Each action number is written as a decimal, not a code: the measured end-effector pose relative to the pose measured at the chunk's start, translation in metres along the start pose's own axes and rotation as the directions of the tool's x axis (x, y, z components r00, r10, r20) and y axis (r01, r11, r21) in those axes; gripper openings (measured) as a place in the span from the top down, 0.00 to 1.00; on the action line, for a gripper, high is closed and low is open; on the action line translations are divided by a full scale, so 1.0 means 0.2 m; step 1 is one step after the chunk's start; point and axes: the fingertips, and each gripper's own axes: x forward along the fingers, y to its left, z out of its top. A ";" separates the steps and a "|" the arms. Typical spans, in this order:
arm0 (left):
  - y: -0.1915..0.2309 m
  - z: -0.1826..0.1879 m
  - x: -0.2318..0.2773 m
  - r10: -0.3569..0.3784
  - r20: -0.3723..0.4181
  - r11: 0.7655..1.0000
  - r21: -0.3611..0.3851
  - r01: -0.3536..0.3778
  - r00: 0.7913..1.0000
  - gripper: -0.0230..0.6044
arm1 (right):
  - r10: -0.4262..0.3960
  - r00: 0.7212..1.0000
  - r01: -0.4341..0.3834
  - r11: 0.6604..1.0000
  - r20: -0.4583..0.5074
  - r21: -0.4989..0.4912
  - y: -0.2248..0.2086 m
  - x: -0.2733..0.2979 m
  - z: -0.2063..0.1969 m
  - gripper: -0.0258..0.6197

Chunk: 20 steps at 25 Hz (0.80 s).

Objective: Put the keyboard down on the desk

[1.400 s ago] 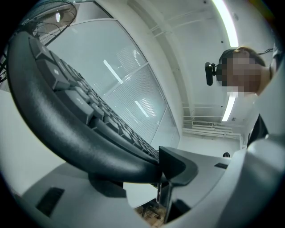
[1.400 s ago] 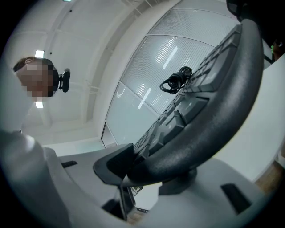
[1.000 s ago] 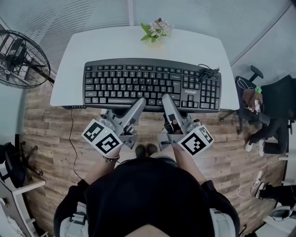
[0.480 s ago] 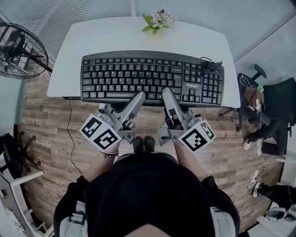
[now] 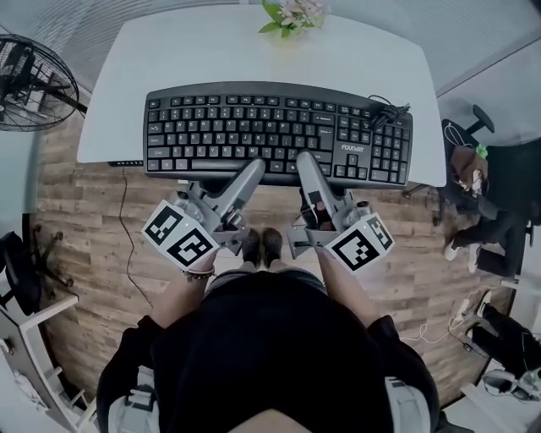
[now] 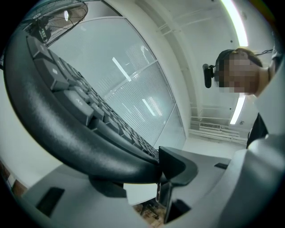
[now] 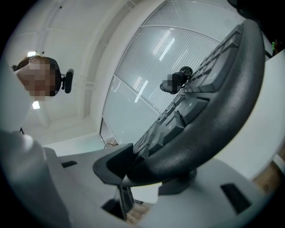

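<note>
We have the keyboard (image 5: 279, 131) by its near edge. The left gripper (image 5: 252, 167) pinches the front lip a little left of the middle and the right gripper (image 5: 302, 162) a little right of it. In each gripper view the upper jaw lies on the front row of keys and the lower jaw sits under the rim, so both are clamped on the keyboard. It hangs over the white desk (image 5: 211, 51), roughly square to it, with its front edge about level with the desk's near edge. From above we cannot tell whether its underside touches the top yet. As we judge it, the step in hand is the lowering itself. To do it well we should bring both grippers down together at the same pace, so the board stays flat and neither end dips. The lower jaws sit beneath the rim, so the front lip should land just proud of the desk edge or the far side should touch first, or the jaws will be trapped. The coiled cable (image 5: 385, 114) on the right end and the flowers (image 5: 292, 13) at the far edge are the things to mind. We should let go only once the weight is on the desk.
</note>
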 end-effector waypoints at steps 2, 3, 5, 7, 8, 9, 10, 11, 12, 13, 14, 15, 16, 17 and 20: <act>0.02 -0.03 0.00 0.006 -0.007 1.000 -0.009 -0.007 1.000 0.61 | -0.007 1.000 0.007 1.000 -0.007 0.006 -0.03 0.00 -0.02 0.70; 0.03 -0.04 0.00 0.010 -0.010 1.000 -0.013 -0.010 1.000 0.61 | -0.010 1.000 0.011 1.000 -0.011 0.009 -0.04 0.00 -0.03 0.70; 0.05 -0.07 0.01 0.014 -0.015 1.000 -0.022 -0.014 1.000 0.61 | -0.016 1.000 0.016 1.000 -0.016 0.012 -0.08 -0.01 -0.04 0.70; 0.06 -0.09 0.02 0.016 -0.021 0.999 -0.027 -0.017 1.000 0.61 | -0.018 1.000 0.019 1.000 -0.018 0.016 -0.10 -0.01 -0.05 0.70; 0.07 -0.10 0.03 0.018 -0.024 0.999 -0.028 -0.018 1.000 0.61 | -0.020 1.000 0.020 1.000 -0.018 0.019 -0.11 -0.01 -0.06 0.70; 0.08 -0.11 0.03 0.020 -0.029 0.999 -0.030 -0.021 0.999 0.61 | -0.022 1.000 0.022 0.999 -0.019 0.023 -0.12 -0.01 -0.06 0.70; 0.08 -0.12 0.04 0.023 -0.033 0.999 -0.032 -0.024 0.999 0.61 | -0.024 1.000 0.025 0.999 -0.020 0.027 -0.14 -0.01 -0.06 0.70; 0.09 -0.13 0.04 0.026 -0.038 0.999 -0.034 -0.028 0.999 0.61 | -0.027 0.999 0.028 0.999 -0.021 0.031 -0.15 -0.01 -0.07 0.70; 0.09 -0.14 0.05 0.029 -0.042 0.999 -0.037 -0.031 0.999 0.61 | -0.030 0.999 0.030 0.999 -0.023 0.034 -0.17 -0.01 -0.07 0.70; 0.10 -0.16 0.05 0.032 -0.045 0.999 -0.040 -0.034 0.998 0.61 | -0.031 0.999 0.032 0.999 -0.025 0.037 -0.18 -0.02 -0.08 0.70; 0.11 -0.17 0.05 0.035 -0.048 0.998 -0.042 -0.037 0.998 0.61 | -0.033 0.999 0.034 0.999 -0.027 0.039 -0.20 -0.02 -0.09 0.70; 0.12 -0.19 0.05 0.037 -0.051 0.998 -0.044 -0.039 0.998 0.61 | -0.034 0.999 0.035 0.999 -0.028 0.040 -0.21 -0.03 -0.09 0.70; 0.12 -0.20 0.06 0.040 -0.054 0.998 -0.047 -0.042 0.998 0.61 | -0.036 0.999 0.037 0.998 -0.029 0.041 -0.22 -0.03 -0.10 0.70; 0.12 -0.20 0.06 0.043 -0.058 0.998 -0.050 -0.045 0.997 0.61 | -0.038 0.999 0.040 0.998 -0.031 0.043 -0.23 -0.03 -0.10 0.70; 0.13 -0.21 0.07 0.052 -0.069 0.997 -0.058 -0.056 0.996 0.61 | -0.047 0.998 0.050 0.997 -0.039 0.055 -0.25 -0.03 -0.10 0.70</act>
